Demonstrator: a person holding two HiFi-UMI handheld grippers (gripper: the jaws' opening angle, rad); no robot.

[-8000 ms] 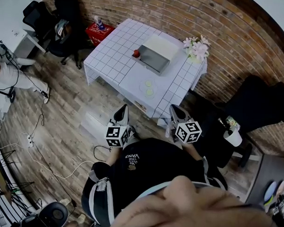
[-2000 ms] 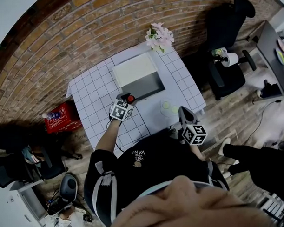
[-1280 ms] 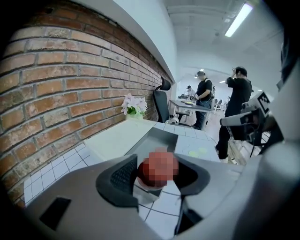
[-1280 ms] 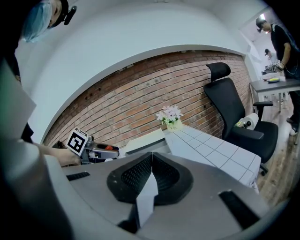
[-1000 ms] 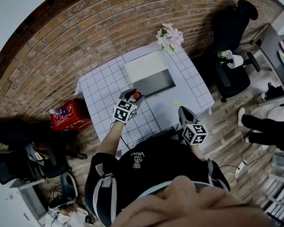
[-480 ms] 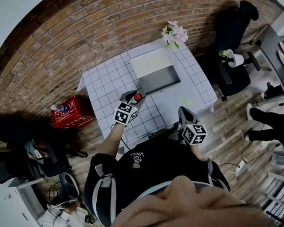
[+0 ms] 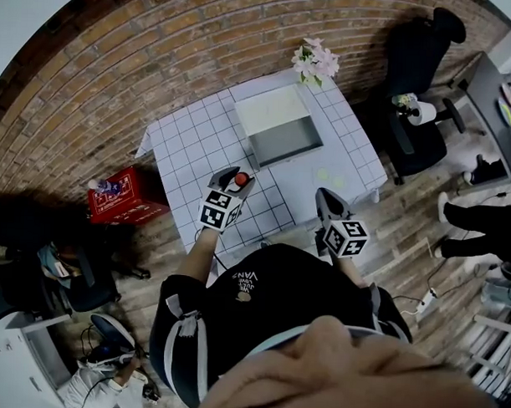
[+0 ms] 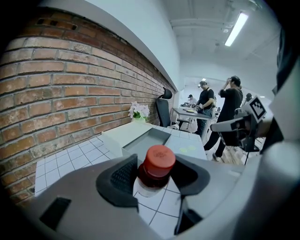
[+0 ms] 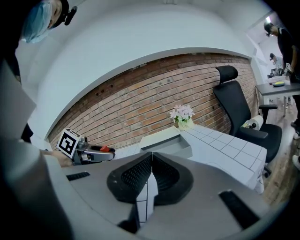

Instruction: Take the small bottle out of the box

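Your table (image 7: 191,138), covered in a white checked cloth, stands by the brick wall, with the open box (image 7: 270,109) on its far half. Your left gripper (image 7: 234,180) is clamped on the small bottle (image 8: 157,161) below its red cap, outside the box and over the cloth. Your right gripper (image 9: 151,176) is closed and empty, by the table's near edge.

The left gripper (image 7: 237,177), on an outstretched arm, has its jaws pressed to either side of a small bottle (image 8: 158,164). The right gripper (image 9: 151,174) is held nearer the body, jaws closed against each other.
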